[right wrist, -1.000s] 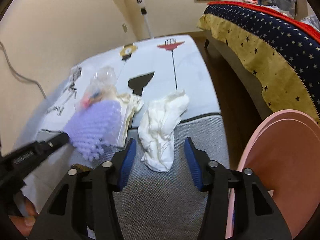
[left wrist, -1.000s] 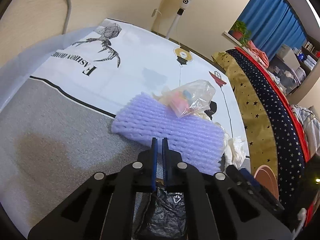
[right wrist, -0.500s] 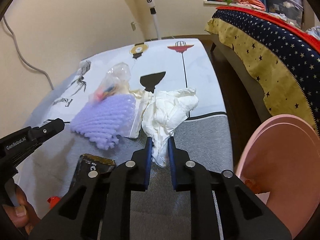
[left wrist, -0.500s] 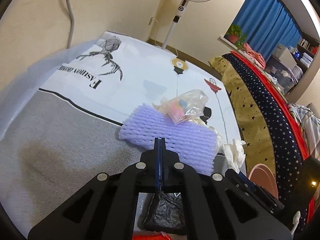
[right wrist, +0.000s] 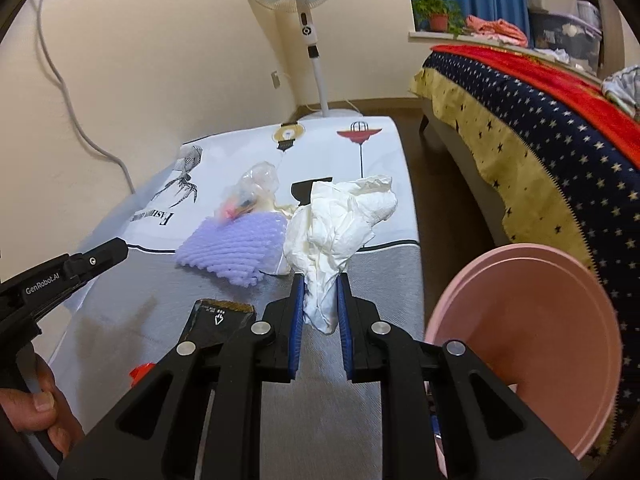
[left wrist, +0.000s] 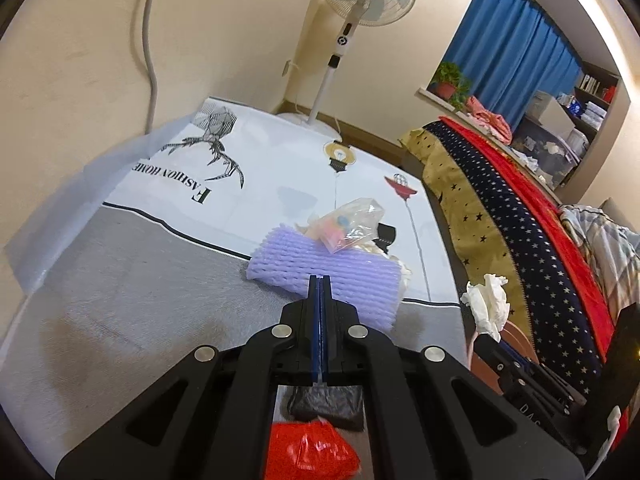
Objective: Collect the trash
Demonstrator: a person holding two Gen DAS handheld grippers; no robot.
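Note:
My right gripper point(right wrist: 319, 280) is shut on a crumpled white tissue point(right wrist: 340, 220) and holds it lifted above the grey mat; the tissue also shows in the left wrist view point(left wrist: 490, 304). A pink bin point(right wrist: 532, 344) stands at the right, beside the mat. My left gripper point(left wrist: 320, 280) is shut and empty, raised above the mat short of a purple foam net point(left wrist: 332, 274). A clear plastic bag point(left wrist: 352, 220) with coloured scraps lies on the net. A black wrapper point(left wrist: 326, 404) and a red wrapper point(left wrist: 310, 454) lie beneath the left gripper.
A table with a grey and white printed cloth point(left wrist: 180, 184) holds the trash. A standing fan point(right wrist: 304, 12) is behind it by the wall. A bed with a starred cover point(right wrist: 540, 128) runs along the right, with a floor gap between.
My right gripper closed on the white tissue and lifted it off the mat. My left gripper shut fully and rose back from the purple net.

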